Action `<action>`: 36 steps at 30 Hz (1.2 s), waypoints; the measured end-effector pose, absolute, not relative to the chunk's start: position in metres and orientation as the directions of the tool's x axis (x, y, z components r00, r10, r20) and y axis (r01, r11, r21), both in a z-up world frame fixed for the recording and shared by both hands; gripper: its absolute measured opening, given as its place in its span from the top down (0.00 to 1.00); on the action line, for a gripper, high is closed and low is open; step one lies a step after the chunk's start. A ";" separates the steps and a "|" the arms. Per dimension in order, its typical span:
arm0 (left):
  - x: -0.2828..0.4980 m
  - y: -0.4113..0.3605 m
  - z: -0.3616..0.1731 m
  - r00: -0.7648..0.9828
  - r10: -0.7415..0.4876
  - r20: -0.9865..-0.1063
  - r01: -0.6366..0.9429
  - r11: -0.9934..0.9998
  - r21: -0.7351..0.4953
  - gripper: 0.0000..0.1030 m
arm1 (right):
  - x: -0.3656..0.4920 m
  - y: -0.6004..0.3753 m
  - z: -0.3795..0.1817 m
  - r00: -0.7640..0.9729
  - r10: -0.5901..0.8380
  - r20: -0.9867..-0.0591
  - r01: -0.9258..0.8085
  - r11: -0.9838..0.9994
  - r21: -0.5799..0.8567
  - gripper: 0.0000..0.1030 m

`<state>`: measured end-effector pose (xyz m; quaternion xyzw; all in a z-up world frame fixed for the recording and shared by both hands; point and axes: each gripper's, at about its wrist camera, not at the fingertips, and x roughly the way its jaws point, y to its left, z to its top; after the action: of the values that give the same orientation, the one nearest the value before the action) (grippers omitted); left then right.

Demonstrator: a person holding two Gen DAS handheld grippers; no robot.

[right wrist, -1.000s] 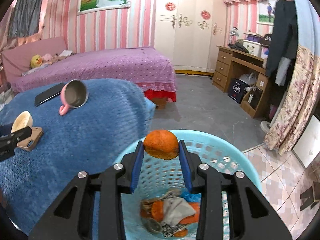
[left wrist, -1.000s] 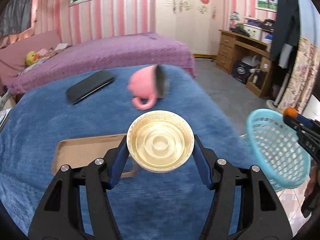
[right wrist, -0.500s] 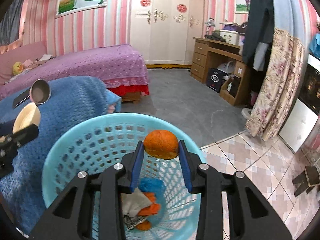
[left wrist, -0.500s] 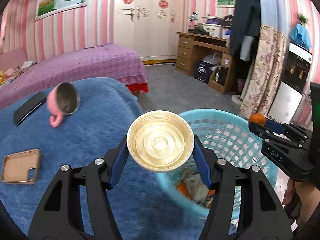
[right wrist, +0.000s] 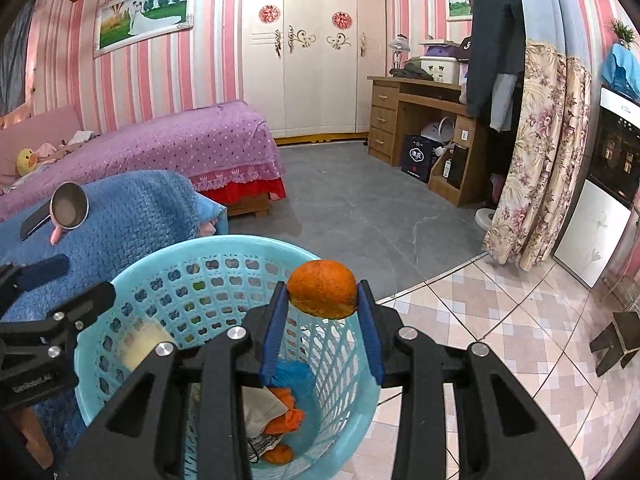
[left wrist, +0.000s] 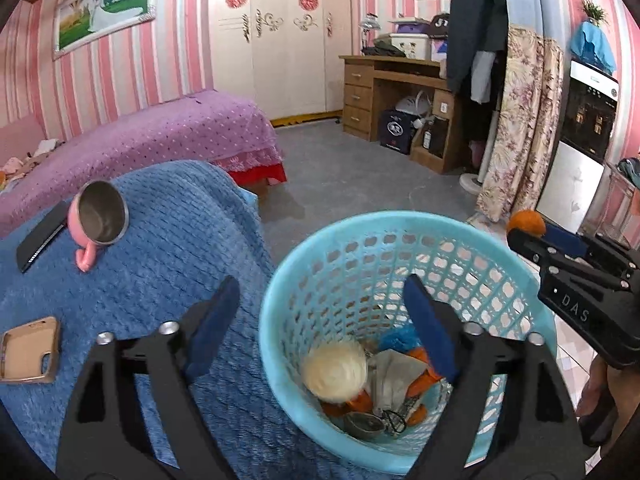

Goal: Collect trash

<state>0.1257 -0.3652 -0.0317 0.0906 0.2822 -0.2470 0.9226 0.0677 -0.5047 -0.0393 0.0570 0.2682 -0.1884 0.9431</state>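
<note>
Left gripper (left wrist: 320, 320) jaws are opening, empty, over our pale blue perforated plastic basket (left wrist: 288, 280); the cream round lid (left wrist: 334, 368) drops at six o'clock inside. Right gripper (right wrist: 322, 312) clamps the orange peel (right wrist: 322, 288); next we release it over the basket.

pink mug (left wrist: 98, 222) tipped on blue blanket (left wrist: 188, 248), black phone (left wrist: 40, 236) beside it, tan phone case (left wrist: 28, 350) nearer

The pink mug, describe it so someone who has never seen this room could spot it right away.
Find the blue knitted blanket in front of the purple bed. Near its far edge, beside a black phone, lies the pink mug. It is the only pink thing on the blanket, tipped on its side with its metal inside showing.
</note>
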 end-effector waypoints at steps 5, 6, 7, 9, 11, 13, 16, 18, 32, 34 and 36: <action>0.128 -0.348 -0.025 0.750 -0.363 -0.554 0.468 0.882 0.057 0.07 | 0.069 -0.502 -0.038 0.790 -0.322 -0.521 0.383 0.924 0.010 0.66; 0.128 -0.343 -0.025 0.758 -0.347 -0.553 0.456 0.887 0.069 0.07 | 0.070 -0.501 -0.038 0.792 -0.321 -0.520 0.382 0.924 0.012 0.66; 0.129 -0.339 -0.024 0.764 -0.334 -0.552 0.444 0.893 0.074 0.06 | 0.071 -0.500 -0.038 0.794 -0.319 -0.518 0.380 0.925 0.013 0.66; 0.129 -0.327 -0.023 0.769 -0.321 -0.553 0.427 0.901 0.072 0.05 | 0.073 -0.496 -0.037 0.797 -0.317 -0.514 0.375 0.927 0.009 0.65; 0.129 -0.311 -0.020 0.774 -0.306 -0.554 0.407 0.911 0.065 0.05 | 0.077 -0.489 -0.037 0.799 -0.321 -0.508 0.370 0.929 -0.004 0.61; 0.129 -0.295 -0.016 0.780 -0.295 -0.552 0.387 0.921 0.054 0.05 | 0.079 -0.483 -0.036 0.804 -0.318 -0.503 0.364 0.931 -0.006 0.39; 0.128 -0.272 -0.007 0.787 -0.281 -0.549 0.359 0.933 0.036 0.05 | 0.080 -0.472 -0.033 0.808 -0.324 -0.491 0.363 0.931 -0.017 0.21; 0.126 -0.259 -0.001 0.794 -0.273 -0.543 0.345 0.938 0.033 0.05 | 0.080 -0.468 -0.031 0.809 -0.330 -0.485 0.372 0.928 -0.010 0.10; 0.088 -0.168 0.033 0.843 -0.214 -0.494 0.262 0.965 0.029 0.05 | 0.058 -0.405 0.011 0.844 -0.320 -0.431 0.356 0.935 0.004 0.04; 0.080 -0.157 0.032 0.844 -0.205 -0.495 0.253 0.967 0.031 0.05 | 0.053 -0.390 0.019 0.855 -0.299 -0.424 0.333 0.943 0.007 0.04; 0.071 -0.147 0.030 0.845 -0.202 -0.496 0.247 0.969 0.027 0.05 | 0.045 -0.373 0.027 0.869 -0.276 -0.412 0.302 0.953 0.000 0.04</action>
<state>0.0713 -0.1467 0.0305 0.0448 0.2531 -0.1169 0.9593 0.0454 -0.3730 0.0269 0.0320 0.2082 -0.1496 0.9660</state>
